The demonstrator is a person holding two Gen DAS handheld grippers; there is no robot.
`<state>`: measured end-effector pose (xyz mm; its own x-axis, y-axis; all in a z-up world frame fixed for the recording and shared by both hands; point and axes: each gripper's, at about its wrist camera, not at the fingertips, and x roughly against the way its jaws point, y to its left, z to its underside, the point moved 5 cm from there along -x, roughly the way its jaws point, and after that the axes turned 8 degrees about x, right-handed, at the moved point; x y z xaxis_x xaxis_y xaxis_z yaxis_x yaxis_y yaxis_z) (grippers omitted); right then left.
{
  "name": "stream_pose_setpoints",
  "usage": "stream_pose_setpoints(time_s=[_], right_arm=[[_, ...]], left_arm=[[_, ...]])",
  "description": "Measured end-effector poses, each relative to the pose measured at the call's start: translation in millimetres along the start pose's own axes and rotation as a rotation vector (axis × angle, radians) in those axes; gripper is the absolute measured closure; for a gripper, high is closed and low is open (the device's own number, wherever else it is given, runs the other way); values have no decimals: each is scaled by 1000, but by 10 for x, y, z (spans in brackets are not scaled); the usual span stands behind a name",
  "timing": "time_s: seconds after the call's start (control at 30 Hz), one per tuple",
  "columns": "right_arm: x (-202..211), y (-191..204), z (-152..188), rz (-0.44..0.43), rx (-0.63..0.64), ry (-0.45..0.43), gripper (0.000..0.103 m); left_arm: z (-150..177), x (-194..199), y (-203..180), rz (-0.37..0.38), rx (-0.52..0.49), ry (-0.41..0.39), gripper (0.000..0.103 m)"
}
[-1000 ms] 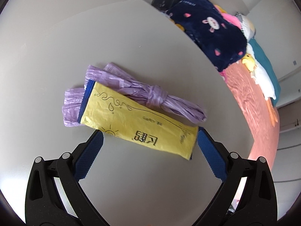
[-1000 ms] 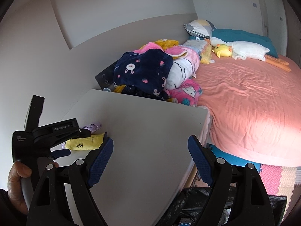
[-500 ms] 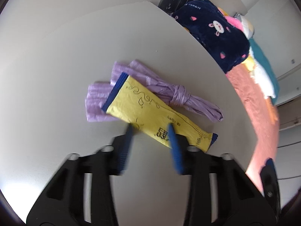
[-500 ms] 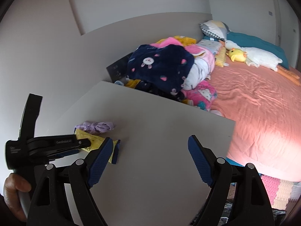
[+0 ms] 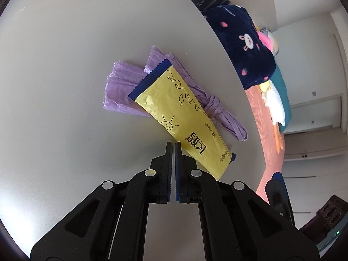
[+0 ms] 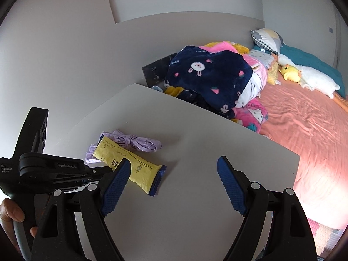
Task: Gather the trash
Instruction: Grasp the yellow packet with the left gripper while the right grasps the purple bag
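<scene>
Near the centre of the left wrist frame, your left gripper (image 5: 173,145) has its fingers pinched together at the near long edge of the yellow plastic snack wrapper (image 5: 184,119); whether the film is caught, I cannot tell. It overlaps the knotted purple plastic bag (image 5: 214,106) on the grey tabletop (image 5: 76,54). Your right gripper (image 6: 174,182) hovers wide, empty, probably kept free for the bag.

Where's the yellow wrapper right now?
The yellow wrapper lies on the grey table, partly over the knotted purple bag, just ahead of the left claw; in the right wrist view it sits lower left.
</scene>
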<state>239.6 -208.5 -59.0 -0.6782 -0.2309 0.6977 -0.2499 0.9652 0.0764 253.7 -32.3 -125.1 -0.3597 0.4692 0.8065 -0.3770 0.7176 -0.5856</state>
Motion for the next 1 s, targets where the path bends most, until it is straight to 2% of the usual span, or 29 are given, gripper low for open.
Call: stream_pose_setpoints(time_s=[0.03,0.07,0.1,0.13,0.17,0.2,0.27,0.53,0.63,0.7,0.73,0.8,0.83,0.9,1.0], right_arm=[[-5,-7,-9,2,2,-1,21],[0,-4,-4,3,2,-2,21],[-2,-11,-10,3,1,-2,21],[-4,-17,-13,3,-1,-3,21],[-4,-30,-24,5,-3,-6,21],[-10,-36,-30,5,-4,-7,21],[-16,-62,-46,7,-9,-10,21],[-54,-119,-82,18,-11,-11,21],[-90,-127,-106,22,-4,-8,21],[-115,-122,-121,22,-1,-7,21],[-124,-119,-125,22,2,-6,21],[-154,-105,-141,23,10,-3,21],[-170,-95,-150,23,14,-1,21],[-199,-72,-163,21,20,1,21],[-259,-28,-179,15,28,6,21]], left_arm=[[-1,2,-18,5,0,1,91],[2,31,-44,22,-2,0,71],[-2,77,-65,33,-4,-12,39],[-11,123,-83,20,-2,-33,26],[-27,189,-101,3,1,-74,19],[-55,227,-138,3,-8,-102,19],[-102,213,-170,-19,-16,-103,19],[-265,37,-179,-120,57,-94,22],[-343,-30,-245,-198,66,-98,29],[-365,-70,-274,-233,46,-93,59],[-377,-102,-303,-246,35,-82,64],[-396,-149,-329,-248,25,-66,81],[-405,-172,-337,-240,26,-59,83],[-411,-154,-354,-215,4,-69,97],[-411,-110,-401,-159,-28,-65,101]])
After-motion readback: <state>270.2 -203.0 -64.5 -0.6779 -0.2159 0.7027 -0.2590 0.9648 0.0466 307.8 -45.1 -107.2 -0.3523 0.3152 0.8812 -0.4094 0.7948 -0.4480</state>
